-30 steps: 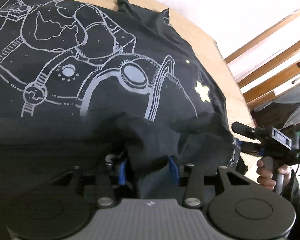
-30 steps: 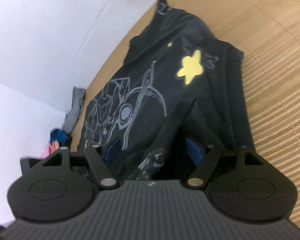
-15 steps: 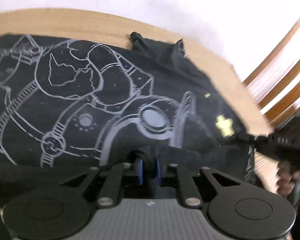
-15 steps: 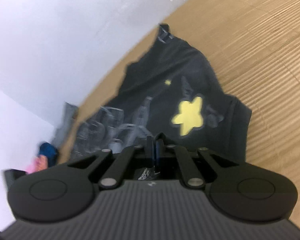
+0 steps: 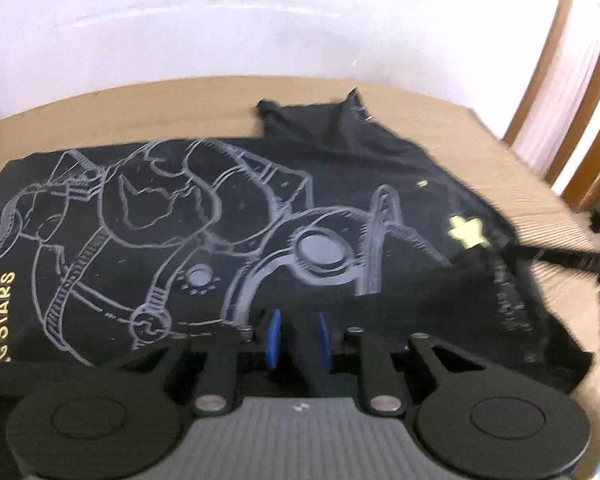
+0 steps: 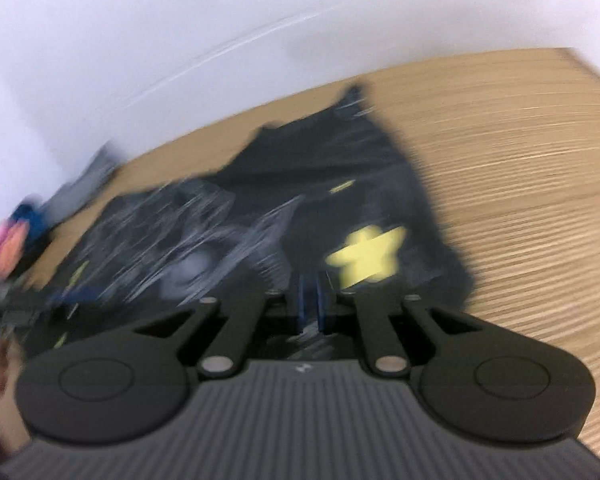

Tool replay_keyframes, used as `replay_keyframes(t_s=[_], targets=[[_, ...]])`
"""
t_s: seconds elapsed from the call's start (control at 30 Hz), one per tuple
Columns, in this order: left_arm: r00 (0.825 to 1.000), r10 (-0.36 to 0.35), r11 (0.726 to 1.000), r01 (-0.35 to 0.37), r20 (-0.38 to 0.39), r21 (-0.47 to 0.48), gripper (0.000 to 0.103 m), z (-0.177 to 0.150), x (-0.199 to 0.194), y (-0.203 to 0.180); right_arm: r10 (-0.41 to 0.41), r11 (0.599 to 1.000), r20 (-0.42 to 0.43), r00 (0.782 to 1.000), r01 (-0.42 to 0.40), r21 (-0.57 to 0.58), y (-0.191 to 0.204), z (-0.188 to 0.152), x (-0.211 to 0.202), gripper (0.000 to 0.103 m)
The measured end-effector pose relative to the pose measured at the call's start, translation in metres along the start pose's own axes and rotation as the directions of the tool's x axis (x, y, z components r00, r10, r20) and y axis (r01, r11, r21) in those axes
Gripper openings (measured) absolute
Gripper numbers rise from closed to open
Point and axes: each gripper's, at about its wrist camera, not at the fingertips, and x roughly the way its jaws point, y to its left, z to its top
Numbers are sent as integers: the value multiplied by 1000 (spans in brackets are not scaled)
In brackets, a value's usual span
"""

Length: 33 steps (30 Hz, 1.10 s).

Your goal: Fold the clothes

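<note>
The wooden desk (image 5: pixel 500 148) carries a black T-shirt (image 5: pixel 228 216) spread print-side up, which gives the fold a flat base to land on. Its near hem is raised off the desk because both tools have it pinched. The left tool (image 5: pixel 298 344) is closed on a bunched fold of that hem near the middle, its blue pads squeezing dark cloth. The right tool (image 6: pixel 311 306) is likewise clamped on the hem, close to the yellow star (image 6: pixel 366 254). Gripping at two spread points probably keeps the edge straight as it is carried toward the collar. A small pile of other clothes (image 6: pixel 24 232) sits by the wall, well apart, likely waiting.
</note>
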Motion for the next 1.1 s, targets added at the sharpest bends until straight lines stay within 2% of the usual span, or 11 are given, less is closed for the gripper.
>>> replay_keyframes(t_s=[0.1, 0.2, 0.27, 0.37, 0.53, 0.73, 0.83, 0.9, 0.93, 1.03, 1.1], targets=[[998, -57, 998, 58, -36, 38, 26, 6, 20, -16, -2, 997, -83, 997, -4, -76, 10, -4, 26, 8], [998, 3, 997, 1, -61, 72, 22, -4, 50, -17, -68, 996, -15, 998, 67, -50, -1, -10, 39, 2], [999, 25, 995, -20, -46, 100, 24, -5, 53, -15, -101, 993, 12, 995, 100, 55, -13, -9, 36, 4], [998, 31, 996, -27, -50, 79, 26, -1, 43, -12, -141, 986, 57, 988, 135, 94, -10, -9, 12, 10], [999, -1, 999, 3, -45, 38, 35, -13, 18, -8, -199, 978, 157, 967, 186, 89, 1, -41, -71, 10], [994, 2, 1000, -2, -111, -1, 35, -46, 6, -4, -221, 973, 86, 971, 214, 84, 5, -95, -108, 10], [995, 34, 999, -30, -95, 44, 36, -51, 5, -10, -314, 948, 39, 949, 311, 72, 1, -108, -95, 7], [994, 51, 997, -44, -101, 62, 36, -51, 6, -13, -351, 933, 42, 936, 345, 103, -5, -113, -99, 19], [993, 58, 996, -51, -103, 69, 36, -51, 6, -14, -365, 926, 47, 930, 357, 121, -7, -114, -103, 32], [992, 60, 997, -55, -115, 49, 38, -53, 1, -12, -382, 920, 71, 922, 372, 122, 1, -109, -112, 33], [992, 45, 999, -43, -119, 18, 39, -55, -1, -8, -339, 941, 112, 934, 333, 67, 17, -104, -113, 33]])
